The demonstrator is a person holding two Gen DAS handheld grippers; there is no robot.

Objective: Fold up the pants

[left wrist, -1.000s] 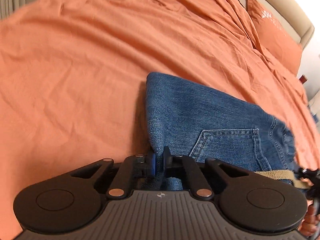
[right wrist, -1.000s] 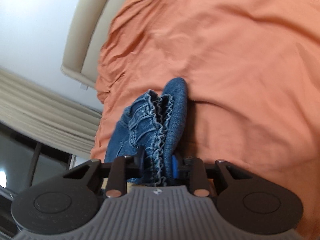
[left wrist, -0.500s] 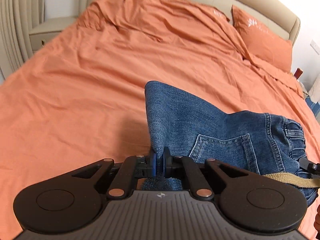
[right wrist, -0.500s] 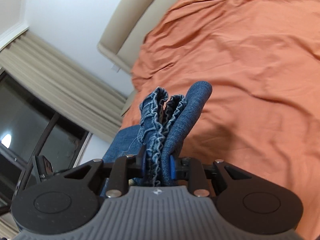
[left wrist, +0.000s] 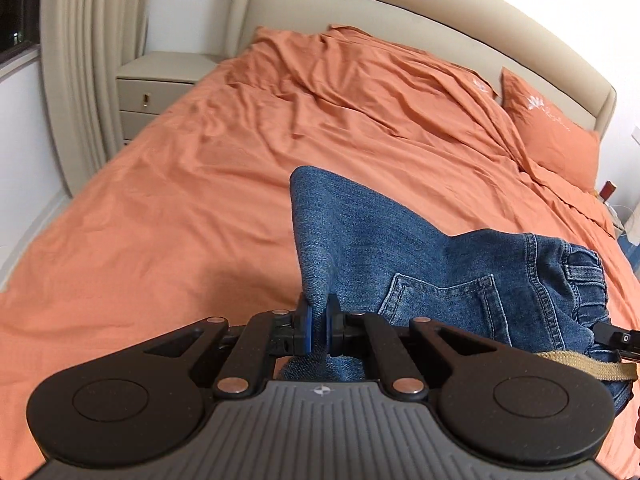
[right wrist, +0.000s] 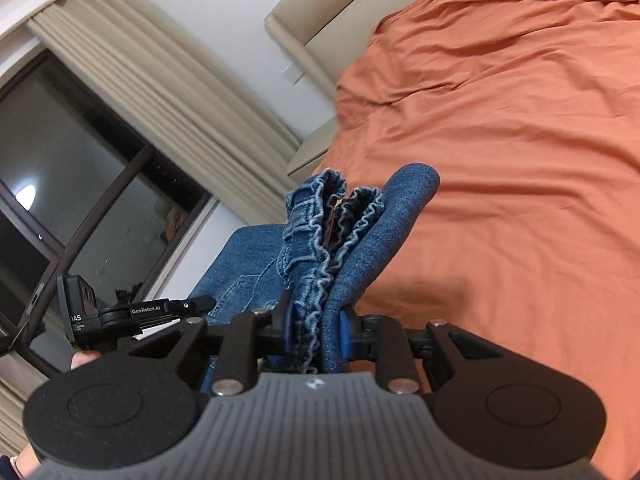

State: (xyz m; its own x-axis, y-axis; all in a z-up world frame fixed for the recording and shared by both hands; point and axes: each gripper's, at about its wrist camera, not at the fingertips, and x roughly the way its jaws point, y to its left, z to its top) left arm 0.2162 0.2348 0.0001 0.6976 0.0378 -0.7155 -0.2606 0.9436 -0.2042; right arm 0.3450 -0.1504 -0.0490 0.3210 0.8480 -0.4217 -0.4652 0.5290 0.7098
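Partly, pants [left wrist: 420, 264] hidden below jaws, cropped

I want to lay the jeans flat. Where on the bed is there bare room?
The orange sheet is bare from the jeans to the rumpled bedding near the headboard. Avoid the pillow corner. Both grippers hold the jeans.
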